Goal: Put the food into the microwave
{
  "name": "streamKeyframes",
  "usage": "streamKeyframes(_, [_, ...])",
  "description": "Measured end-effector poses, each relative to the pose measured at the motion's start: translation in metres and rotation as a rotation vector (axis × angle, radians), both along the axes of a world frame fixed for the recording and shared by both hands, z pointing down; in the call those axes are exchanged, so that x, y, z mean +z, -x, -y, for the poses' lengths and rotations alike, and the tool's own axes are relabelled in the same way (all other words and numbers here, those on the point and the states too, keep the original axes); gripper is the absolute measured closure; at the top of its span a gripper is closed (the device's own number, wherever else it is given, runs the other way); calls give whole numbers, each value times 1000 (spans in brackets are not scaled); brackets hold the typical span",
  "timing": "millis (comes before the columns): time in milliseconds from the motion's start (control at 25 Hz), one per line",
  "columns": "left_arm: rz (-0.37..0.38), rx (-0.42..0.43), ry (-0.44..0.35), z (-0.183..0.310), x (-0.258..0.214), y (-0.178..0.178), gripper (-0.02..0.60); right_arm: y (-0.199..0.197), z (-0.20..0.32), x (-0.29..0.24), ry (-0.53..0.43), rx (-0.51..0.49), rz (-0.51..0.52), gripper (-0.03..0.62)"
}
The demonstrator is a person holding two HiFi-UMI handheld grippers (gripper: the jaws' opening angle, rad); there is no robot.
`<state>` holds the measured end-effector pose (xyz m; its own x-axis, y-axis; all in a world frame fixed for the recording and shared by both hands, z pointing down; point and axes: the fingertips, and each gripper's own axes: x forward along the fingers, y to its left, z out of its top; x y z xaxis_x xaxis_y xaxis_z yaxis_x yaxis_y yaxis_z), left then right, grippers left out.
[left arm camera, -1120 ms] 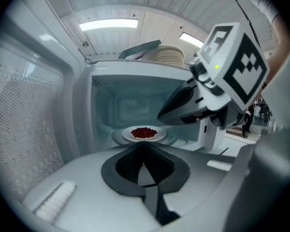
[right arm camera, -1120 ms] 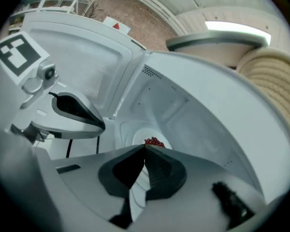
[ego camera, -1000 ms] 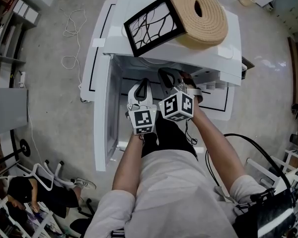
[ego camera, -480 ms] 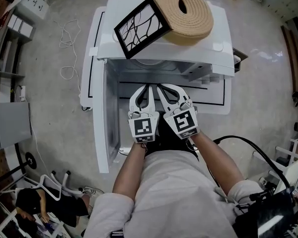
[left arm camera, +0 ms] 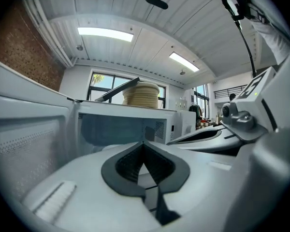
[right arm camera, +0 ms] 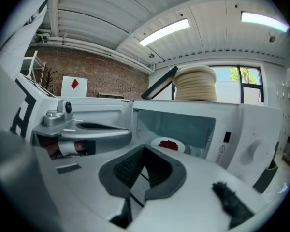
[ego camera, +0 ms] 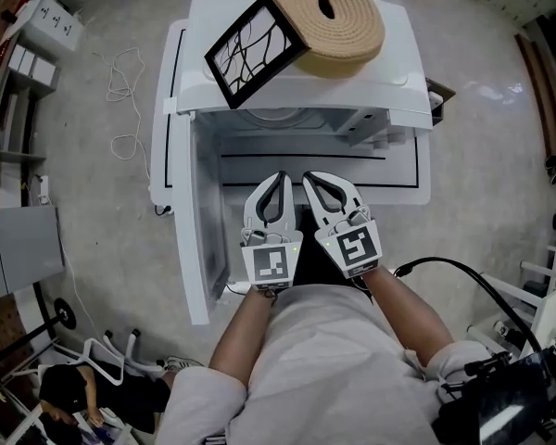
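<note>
A white microwave [ego camera: 296, 82] stands with its door [ego camera: 193, 221] swung open to the left. Inside its cavity, in the right gripper view, a white plate [right arm camera: 160, 142] of red food [right arm camera: 169, 145] rests on the floor. The head view hides that plate under the oven's top. My left gripper [ego camera: 279, 178] and right gripper [ego camera: 308, 176] hang side by side just in front of the opening, both pointing into it. Each is shut and holds nothing. The left gripper [left arm camera: 145, 143] faces the cavity [left arm camera: 116, 128], while the right gripper [right arm camera: 144, 148] looks straight at the plate.
A black picture frame [ego camera: 250, 46] and a coil of tan rope [ego camera: 329, 21] lie on top of the microwave. Its control panel [right arm camera: 251, 149] is on the right. A white cord [ego camera: 125, 82] lies on the floor at left and a black cable [ego camera: 463, 272] curves at right.
Both grippers have drawn back out of the microwave's mouth toward the person and risen a little. The right gripper has rolled from a tilt to upright, shut throughout.
</note>
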<state>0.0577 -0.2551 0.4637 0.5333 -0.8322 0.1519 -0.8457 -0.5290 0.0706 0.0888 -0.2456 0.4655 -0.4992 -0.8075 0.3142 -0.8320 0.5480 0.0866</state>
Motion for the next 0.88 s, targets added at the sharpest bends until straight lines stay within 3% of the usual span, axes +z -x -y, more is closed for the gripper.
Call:
streamKeyframes(160, [-55, 0, 30, -9, -13, 1, 574, 4, -10, -16, -20, 12, 25, 585])
streamKeyframes(360, [-46, 4, 7, -12, -20, 1, 574, 3, -16, -15, 5, 29, 72, 585])
streamKeyframes(880, [-58, 25, -1, -14, -26, -5, 574, 0, -17, -21, -12, 42, 40, 585])
